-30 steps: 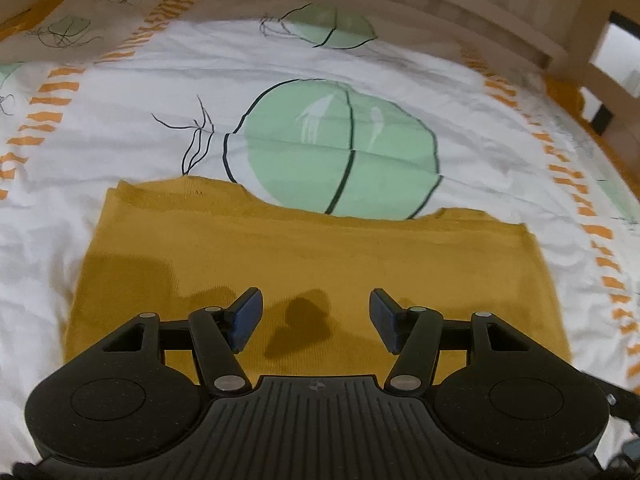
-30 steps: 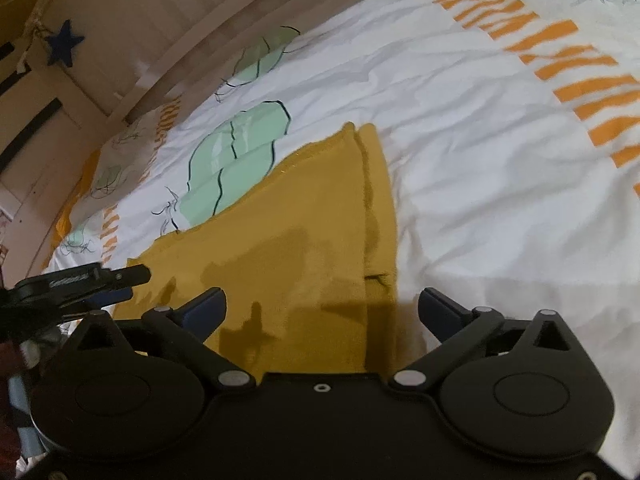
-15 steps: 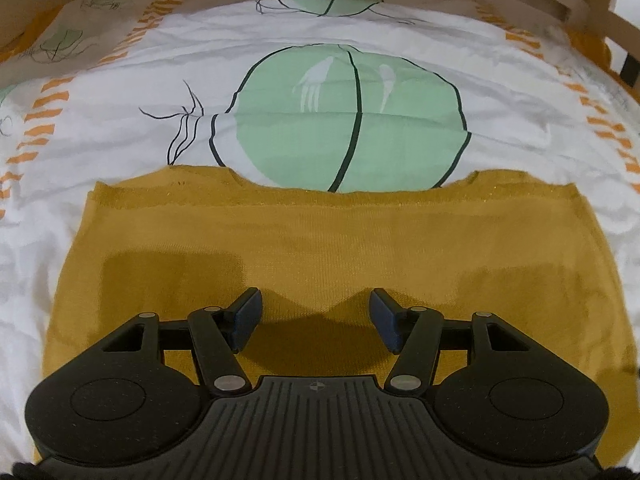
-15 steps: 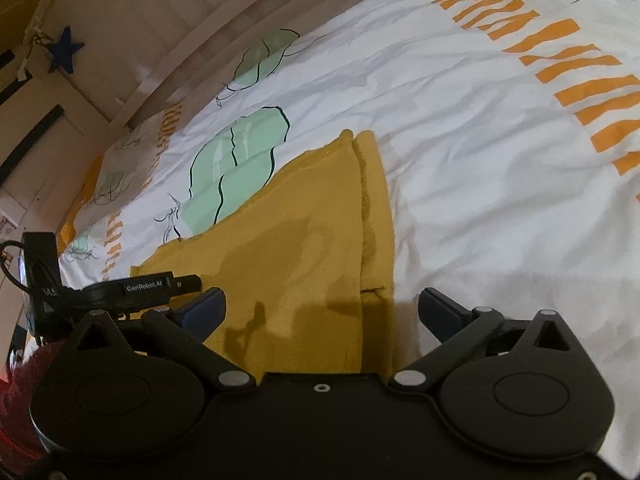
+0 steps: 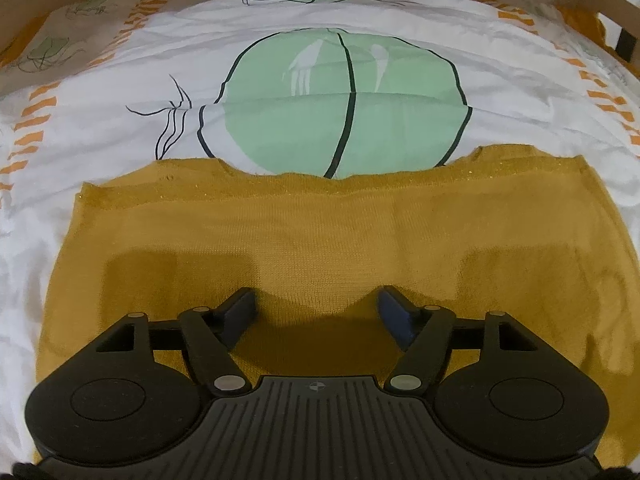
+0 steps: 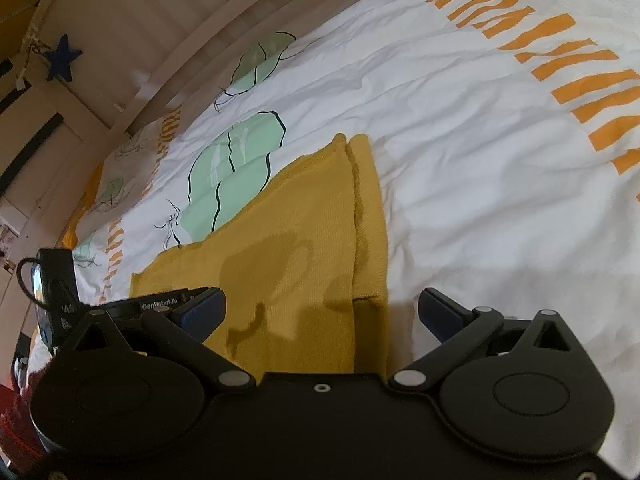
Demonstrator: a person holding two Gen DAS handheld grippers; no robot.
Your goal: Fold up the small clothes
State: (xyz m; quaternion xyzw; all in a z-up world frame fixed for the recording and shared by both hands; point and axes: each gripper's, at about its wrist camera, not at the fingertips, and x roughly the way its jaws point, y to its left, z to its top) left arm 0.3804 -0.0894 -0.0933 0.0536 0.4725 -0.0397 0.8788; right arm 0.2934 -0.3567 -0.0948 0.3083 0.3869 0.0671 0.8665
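A mustard-yellow knit garment [image 5: 320, 232] lies flat on the bed, its far edge wavy against a green print. My left gripper [image 5: 318, 312] hovers low over the garment's near middle. Its jaws are opening and nothing is between them. In the right wrist view the same garment [image 6: 304, 240] shows a folded strip along its right side. My right gripper [image 6: 320, 314] stands open above the garment's near right edge, with cloth below the gap and no pad pressing on it. The left gripper's body [image 6: 168, 304] shows at the left of that view.
The bed sheet [image 5: 120, 92] is white with green round prints and orange dashes. A wooden slatted bed rail [image 6: 168, 32] runs along the far side. A blue star [image 6: 62, 60] hangs on the wall at upper left. A red sleeve [image 6: 16, 412] shows at the lower left corner.
The left gripper has sunk closer to the garment and tipped downwards, and its jaws have widened. In the right wrist view the left gripper has slid in nearer. The right gripper has stayed put.
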